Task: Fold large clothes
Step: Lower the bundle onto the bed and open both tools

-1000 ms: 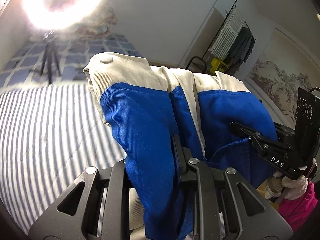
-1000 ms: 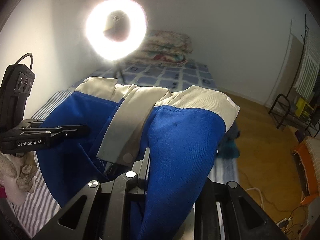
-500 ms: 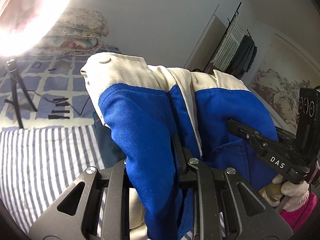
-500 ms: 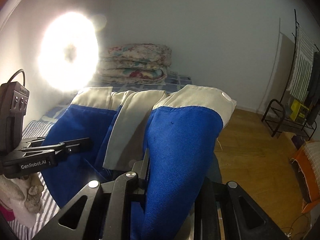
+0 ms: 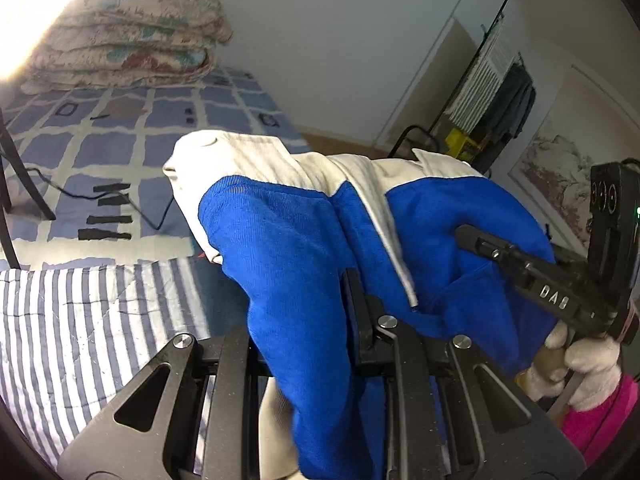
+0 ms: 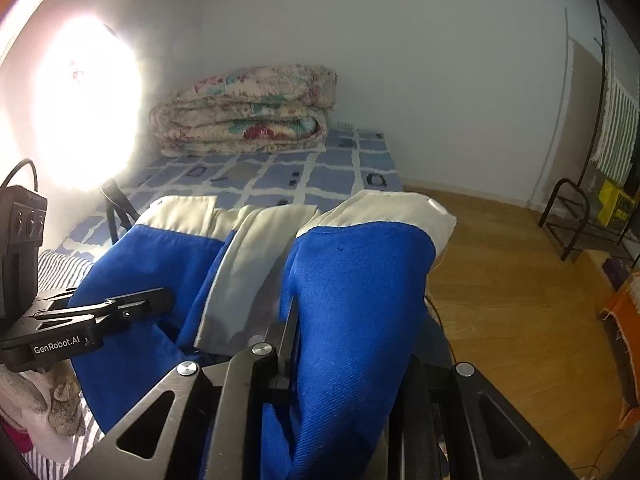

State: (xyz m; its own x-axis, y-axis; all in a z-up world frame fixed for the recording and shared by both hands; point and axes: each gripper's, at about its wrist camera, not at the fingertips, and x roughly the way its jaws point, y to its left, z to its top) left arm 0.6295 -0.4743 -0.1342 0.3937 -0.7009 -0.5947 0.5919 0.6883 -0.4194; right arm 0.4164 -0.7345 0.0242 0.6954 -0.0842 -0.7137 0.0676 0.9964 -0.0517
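You hold the royal-blue cotton garment with cream cuffs and panels (image 5: 304, 248) aloft over the striped grey-and-white quilt (image 5: 80, 320) at the near end of the bed, one bunched fold pinched in the narrow jaws of your left hand-held gripper (image 5: 320, 344) and another clamped in your right hand-held gripper (image 6: 340, 360). Both grips sit on thick, rounded wads of cloth, so a fold could likely slide free and let one side drop, spoiling the alignment; the loose cream panel (image 6: 248, 276) hanging between the two grippers may also crease under the fold when you lay it down. Ahead, the blue-and-white checked bedspread (image 5: 132, 120) carries strips of black tape (image 5: 106, 216) and a thin black cable (image 5: 68, 192) that could snag trailing fabric, beside a black tripod leg (image 5: 24, 184). A folded floral quilt (image 6: 248, 108) sits against the wall, well apart. On the right, the bed edge falls away to the wooden floor (image 6: 512, 280), where a dangling end may slip off; a black metal rack (image 6: 568, 216) stands beyond.
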